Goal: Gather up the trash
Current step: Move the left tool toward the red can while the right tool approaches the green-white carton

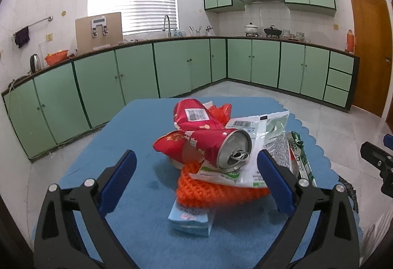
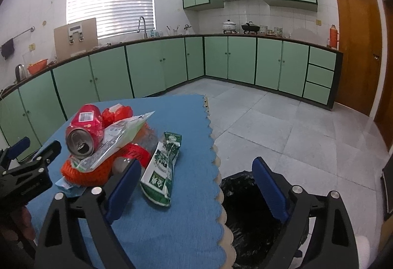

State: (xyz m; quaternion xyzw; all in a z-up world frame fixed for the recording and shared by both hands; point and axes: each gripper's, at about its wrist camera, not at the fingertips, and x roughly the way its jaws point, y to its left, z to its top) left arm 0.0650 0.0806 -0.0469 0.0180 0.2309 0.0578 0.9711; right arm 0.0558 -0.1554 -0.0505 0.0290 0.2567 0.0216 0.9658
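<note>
A heap of trash lies on the blue mat (image 1: pixel 137 195): a crushed red can (image 1: pixel 221 143) on top, a white wrapper (image 1: pixel 258 131), an orange net (image 1: pixel 216 192), a light blue pack (image 1: pixel 189 217) and a green-white carton (image 1: pixel 301 158). My left gripper (image 1: pixel 196 156) is open, its fingers straddling the heap without touching the can. My right gripper (image 2: pixel 196 163) is open over the mat's right edge. The carton (image 2: pixel 162 170) lies flat just inside its left finger (image 2: pixel 125 183). The can (image 2: pixel 83 131) sits further left.
A bin lined with a black bag (image 2: pixel 250 210) stands on the floor against the table's right edge, under my right finger. Green kitchen cabinets (image 2: pixel 147 67) run along the far walls, beside a wooden door (image 2: pixel 356 47). Grey floor tiles (image 2: pixel 294 126) spread right of the table.
</note>
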